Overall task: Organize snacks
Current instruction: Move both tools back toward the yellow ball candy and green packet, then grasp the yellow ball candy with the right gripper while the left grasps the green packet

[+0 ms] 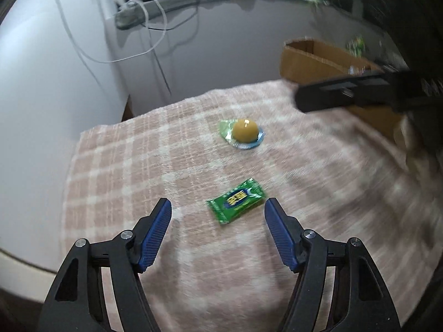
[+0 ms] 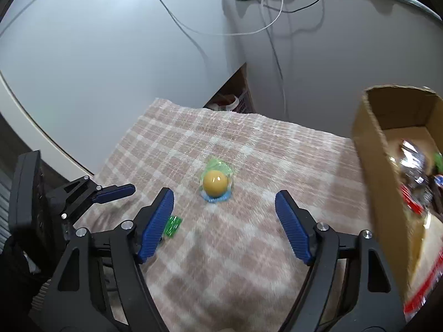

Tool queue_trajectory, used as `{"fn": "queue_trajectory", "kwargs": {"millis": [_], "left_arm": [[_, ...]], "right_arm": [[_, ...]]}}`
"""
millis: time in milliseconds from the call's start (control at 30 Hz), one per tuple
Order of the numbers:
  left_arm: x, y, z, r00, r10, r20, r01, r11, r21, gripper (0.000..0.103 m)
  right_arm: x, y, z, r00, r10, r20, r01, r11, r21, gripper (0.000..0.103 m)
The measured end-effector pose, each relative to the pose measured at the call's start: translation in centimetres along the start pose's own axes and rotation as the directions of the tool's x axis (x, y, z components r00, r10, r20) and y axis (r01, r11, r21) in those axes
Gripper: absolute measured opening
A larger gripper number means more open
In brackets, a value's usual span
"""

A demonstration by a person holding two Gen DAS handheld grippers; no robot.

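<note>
Two pairs of blue-padded fingers stand spread wide and empty over a pink checked cloth (image 2: pixel 249 149): the left gripper (image 1: pixel 218 206) frames a green sachet (image 1: pixel 236 200) lying flat between its tips at the lower centre of its view, while the right gripper (image 2: pixel 224 197) frames a yellow ball-shaped sweet (image 2: pixel 215 184) in a clear green-and-blue wrapper at the centre of its own. Neither snack is touched yet. In the right view the sachet shows only as a green sliver at lower left, half hidden behind the near finger. A cardboard box (image 2: pixel 371 144) at the right edge already holds several shiny packets, blurred beyond naming, so the sorting looks well advanced, with these two pieces apparently the last on the cloth. Nothing lies between either snack and the box, though the other gripper crosses each view and the two could crowd each other. Loose cables (image 2: pixel 265 13) hang on the white wall behind, at upper frame.
</note>
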State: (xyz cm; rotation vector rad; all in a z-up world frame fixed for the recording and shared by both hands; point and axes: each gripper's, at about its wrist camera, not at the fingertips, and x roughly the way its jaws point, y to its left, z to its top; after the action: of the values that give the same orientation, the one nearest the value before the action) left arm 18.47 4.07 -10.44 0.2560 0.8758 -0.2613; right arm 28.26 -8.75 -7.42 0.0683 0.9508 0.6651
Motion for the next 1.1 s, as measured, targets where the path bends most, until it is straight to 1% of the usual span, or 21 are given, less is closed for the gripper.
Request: {"fn": "queue_trajectory", "kwargs": {"millis": [67,100,133,200,267,333,400,500,567,600,667,700,733,800,833,867,1033,1100], "left_arm": [[0.6,0.0,-0.1,1.0,0.006,-0.005,-0.006,0.999,0.038,0.069],[0.9,0.0,-0.1,1.0,0.0,-0.007,0.001,0.999,0.049,0.069],[1.1,0.1,-0.1,1.0,-0.007,-0.007,0.007,0.999,0.051,0.069],[1.5,0.5,0.1,1.0,-0.03,-0.005,0.03,0.999,0.045,0.067],[1.6,0.7,0.3,0.999,-0.051,-0.002,0.051,0.998,0.037,0.057],[1.8,0.7,0.6,0.998,-0.07,0.002,0.07,0.997,0.039,0.052],[2.3,0.7,1.0,0.995,-0.096,0.004,0.095,0.995,0.039,0.048],[2.4,0.7,1.2,0.991,-0.132,0.007,0.132,0.991,0.034,0.04],[2.4,0.9,1.2,0.988,-0.153,0.01,0.153,0.988,0.022,0.036],[2.5,1.0,1.2,0.987,-0.162,0.011,0.161,0.987,0.017,0.035],[2.5,1.3,1.1,0.984,-0.176,0.013,0.175,0.984,0.006,0.03],[2.5,1.3,1.1,0.984,-0.179,0.015,0.179,0.984,0.004,0.029],[2.5,1.3,1.1,0.983,-0.18,0.015,0.18,0.984,0.004,0.027],[2.5,1.2,1.2,0.982,-0.186,0.017,0.186,0.983,0.003,0.02],[2.6,1.3,1.2,0.982,-0.191,0.017,0.191,0.982,0.002,0.013],[2.6,1.2,1.3,0.98,-0.197,0.018,0.197,0.98,0.001,0.011],[2.8,1.5,1.4,0.98,-0.199,0.022,0.2,0.98,-0.019,0.006],[2.6,1.8,1.2,0.979,-0.2,0.024,0.201,0.979,-0.035,0.006]], "right_arm": [[1.0,0.1,0.3,1.0,-0.006,-0.014,0.006,1.0,-0.005,0.077],[1.5,0.1,0.5,1.0,-0.008,-0.021,0.008,1.0,-0.007,0.073],[2.0,0.1,0.6,1.0,-0.009,-0.028,0.009,1.0,-0.009,0.07],[2.8,0.3,0.8,0.999,-0.016,-0.038,0.015,1.0,-0.018,0.068],[3.4,0.4,1.0,0.999,-0.018,-0.042,0.017,1.0,-0.026,0.068],[3.9,0.9,1.2,0.999,-0.019,-0.043,0.017,0.999,-0.045,0.068],[4.6,1.6,1.3,0.998,-0.042,-0.048,0.038,0.996,-0.084,0.067],[5.8,2.4,1.3,0.995,-0.069,-0.071,0.06,0.99,-0.127,0.054],[6.2,2.6,1.3,0.995,-0.078,-0.07,0.068,0.988,-0.14,0.054],[6.4,2.8,1.4,0.994,-0.088,-0.069,0.077,0.985,-0.151,0.051],[6.7,3.2,1.5,0.992,-0.111,-0.066,0.099,0.98,-0.171,0.04],[7.0,3.4,1.5,0.99,-0.123,-0.066,0.109,0.977,-0.183,0.032],[7.0,3.4,1.6,0.99,-0.125,-0.067,0.11,0.976,-0.187,0.032],[7.3,3.3,1.7,0.99,-0.12,-0.069,0.106,0.977,-0.183,0.031],[7.2,3.3,1.7,0.99,-0.12,-0.068,0.106,0.978,-0.182,0.031],[7.2,3.3,1.7,0.991,-0.119,-0.066,0.105,0.978,-0.179,0.03],[6.0,2.9,1.3,0.993,-0.104,-0.055,0.094,0.982,-0.162,0.03],[5.3,2.9,1.0,0.994,-0.103,-0.045,0.094,0.982,-0.163,0.029]]}}
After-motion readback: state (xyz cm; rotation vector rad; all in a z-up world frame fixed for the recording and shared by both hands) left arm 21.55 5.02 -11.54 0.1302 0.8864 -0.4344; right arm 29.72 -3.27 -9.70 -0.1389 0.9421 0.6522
